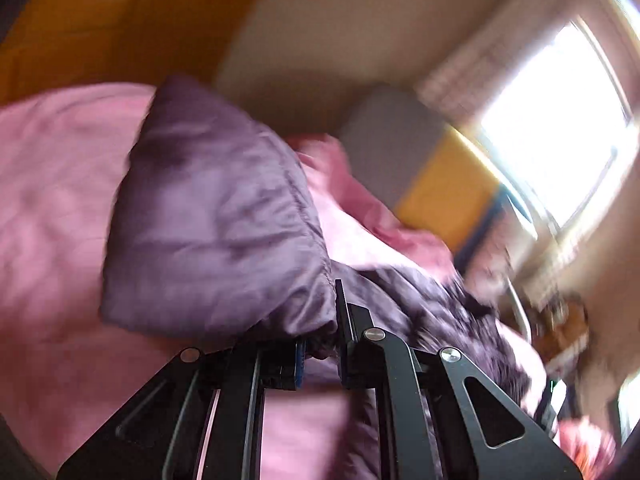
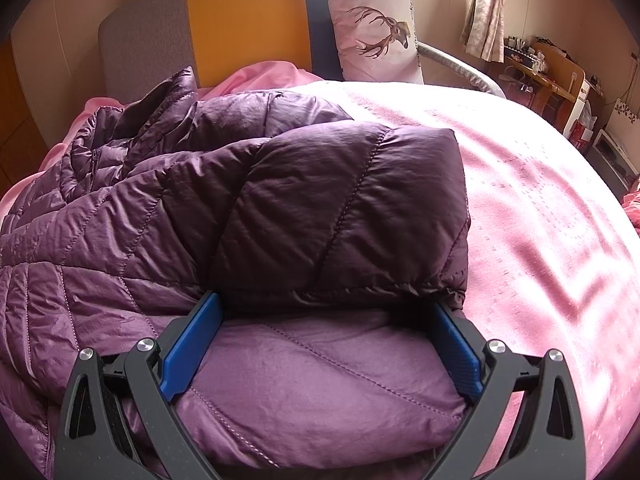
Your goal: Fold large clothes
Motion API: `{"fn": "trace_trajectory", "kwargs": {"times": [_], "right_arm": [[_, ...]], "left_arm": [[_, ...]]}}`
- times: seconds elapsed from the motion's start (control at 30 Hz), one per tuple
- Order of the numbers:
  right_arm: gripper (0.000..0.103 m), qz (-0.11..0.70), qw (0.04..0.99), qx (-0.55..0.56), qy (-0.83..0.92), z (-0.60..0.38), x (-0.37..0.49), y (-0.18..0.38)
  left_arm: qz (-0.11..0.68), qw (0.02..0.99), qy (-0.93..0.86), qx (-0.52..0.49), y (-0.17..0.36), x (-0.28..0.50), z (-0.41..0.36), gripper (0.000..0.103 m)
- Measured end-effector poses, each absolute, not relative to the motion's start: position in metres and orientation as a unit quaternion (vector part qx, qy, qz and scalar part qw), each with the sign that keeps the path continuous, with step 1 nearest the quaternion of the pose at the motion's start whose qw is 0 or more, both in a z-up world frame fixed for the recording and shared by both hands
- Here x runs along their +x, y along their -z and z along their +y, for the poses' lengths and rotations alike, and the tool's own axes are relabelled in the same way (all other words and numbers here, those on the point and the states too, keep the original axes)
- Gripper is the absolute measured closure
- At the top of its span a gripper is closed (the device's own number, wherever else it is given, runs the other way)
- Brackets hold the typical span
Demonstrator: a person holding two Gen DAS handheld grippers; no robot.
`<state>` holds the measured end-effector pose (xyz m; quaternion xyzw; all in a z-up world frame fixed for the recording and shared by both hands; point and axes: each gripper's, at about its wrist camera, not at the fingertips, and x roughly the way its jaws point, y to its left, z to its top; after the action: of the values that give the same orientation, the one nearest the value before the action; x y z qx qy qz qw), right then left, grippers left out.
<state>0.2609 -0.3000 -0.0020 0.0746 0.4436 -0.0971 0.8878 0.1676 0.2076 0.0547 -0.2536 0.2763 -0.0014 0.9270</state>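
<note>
On the pink bedspread (image 2: 540,208), a purple quilted jacket (image 2: 280,200) lies partly folded, the left gripper (image 1: 320,344) clenched on its hem and the right gripper (image 2: 324,340) spread wide.

Jacket fabric is pinched between the left fingers, a puffed corner lifted above the bed; that view is blurred. The right jaws stand apart, straddling a folded sleeve or flap whose stitched edge touches the blue pads (image 2: 192,344). Bare bedspread stretches to the right of the jacket; a deer-print pillow (image 2: 372,24) leans on the headboard (image 2: 244,16) beyond.
</note>
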Motion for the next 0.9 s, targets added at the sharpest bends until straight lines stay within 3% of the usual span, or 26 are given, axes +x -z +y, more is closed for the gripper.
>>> {"fn": "trace_trajectory", "kwargs": {"times": [0.3, 0.4, 0.47, 0.6, 0.77, 0.9], "right_arm": [[0.004, 0.442, 0.888, 0.081, 0.094, -0.304, 0.260, 0.001], [0.004, 0.442, 0.888, 0.081, 0.094, -0.304, 0.260, 0.001], [0.004, 0.442, 0.888, 0.081, 0.094, -0.304, 0.260, 0.001], [0.005, 0.437, 0.891, 0.087, 0.088, -0.306, 0.258, -0.008], [0.005, 0.383, 0.917, 0.098, 0.041, -0.289, 0.240, -0.046], [0.005, 0.369, 0.913, 0.145, -0.098, -0.240, 0.231, -0.076]], "left_arm": [[0.372, 0.910, 0.122, -0.135, -0.012, 0.218, 0.056, 0.091], [0.399, 0.903, 0.124, -0.098, 0.006, 0.229, 0.029, 0.071], [0.403, 0.903, 0.124, -0.082, 0.013, 0.229, 0.020, 0.067], [0.396, 0.903, 0.136, -0.093, 0.009, 0.220, 0.020, 0.042], [0.380, 0.908, 0.141, -0.103, -0.001, 0.206, 0.035, 0.038], [0.370, 0.912, 0.139, -0.109, -0.003, 0.188, 0.042, 0.035]]}}
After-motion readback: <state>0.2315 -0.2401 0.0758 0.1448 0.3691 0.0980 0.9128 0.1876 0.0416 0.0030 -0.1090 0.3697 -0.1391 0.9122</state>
